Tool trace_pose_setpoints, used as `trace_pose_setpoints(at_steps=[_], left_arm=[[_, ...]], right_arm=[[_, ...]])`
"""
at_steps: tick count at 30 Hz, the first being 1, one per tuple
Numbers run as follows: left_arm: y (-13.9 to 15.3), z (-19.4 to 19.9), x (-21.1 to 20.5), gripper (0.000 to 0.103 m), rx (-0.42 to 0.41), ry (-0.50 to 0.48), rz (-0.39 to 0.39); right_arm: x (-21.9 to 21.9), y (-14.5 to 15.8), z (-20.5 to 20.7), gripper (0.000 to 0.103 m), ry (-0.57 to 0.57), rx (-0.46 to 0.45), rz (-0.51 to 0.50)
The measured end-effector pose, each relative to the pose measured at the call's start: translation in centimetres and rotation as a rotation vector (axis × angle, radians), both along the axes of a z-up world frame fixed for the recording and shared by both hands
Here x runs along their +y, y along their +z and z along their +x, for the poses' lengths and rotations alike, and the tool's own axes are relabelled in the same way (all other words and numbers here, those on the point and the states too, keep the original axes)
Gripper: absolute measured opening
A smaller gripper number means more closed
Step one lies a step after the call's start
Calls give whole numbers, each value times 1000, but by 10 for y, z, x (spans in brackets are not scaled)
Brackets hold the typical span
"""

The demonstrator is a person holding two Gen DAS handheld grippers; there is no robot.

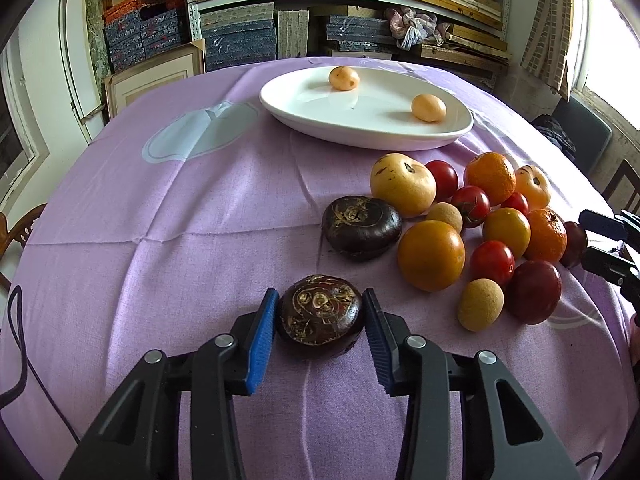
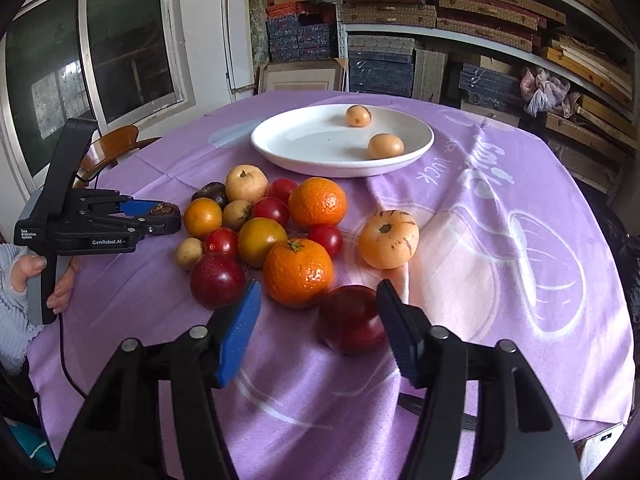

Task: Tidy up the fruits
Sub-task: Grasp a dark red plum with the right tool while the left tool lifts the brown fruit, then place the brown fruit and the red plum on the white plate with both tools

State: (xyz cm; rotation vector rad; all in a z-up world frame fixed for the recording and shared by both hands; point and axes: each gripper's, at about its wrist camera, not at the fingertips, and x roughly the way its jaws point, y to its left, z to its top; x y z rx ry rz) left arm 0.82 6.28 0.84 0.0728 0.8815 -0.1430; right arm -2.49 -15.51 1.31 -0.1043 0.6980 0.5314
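Jaws of the left gripper (image 1: 320,312) pinch a dark water chestnut (image 1: 320,316) near the bench's front edge; the right gripper (image 2: 318,320) is spread around a red plum (image 2: 350,320), one side touching. Next, squeeze, then carry both to the white plate (image 2: 280,156)

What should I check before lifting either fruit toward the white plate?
1. Left gripper on the dark water chestnut: pads at both sides, ok.
2. Right gripper on the dark red plum: right pad touches, left pad still apart, not ok.
3. Plum clear of the nearest orange: they look touching, cannot tell.
4. White plate has room: two small fruits in it, much bare surface, ok.
5. Water chestnut clear of the pile: ok.
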Motion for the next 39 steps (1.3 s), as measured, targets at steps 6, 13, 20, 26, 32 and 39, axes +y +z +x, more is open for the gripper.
trace_pose_setpoints(at_steps=[6,13,20,26,32,39], left_arm=[[0,0,0,43,0,0,-1],[0,0,0,43,0,0,0],[0,0,1,43,-1,-1,-11],[6,-5,0,43,-29,-18,-48],[31,8,-4,43,-89,-5,-62],[70,82,-40,43,-122,-14,-57]], right_arm=[[-6,-6,10,60,-19,50,-1],[-12,-21,32,41,-8,179,35],[-16,-18,28,39,-17,160,56],[-31,-2,21,39,-58,101,112],[-29,30,38,39,-77,47,126],[16,54,120,39,-74,28,71]])
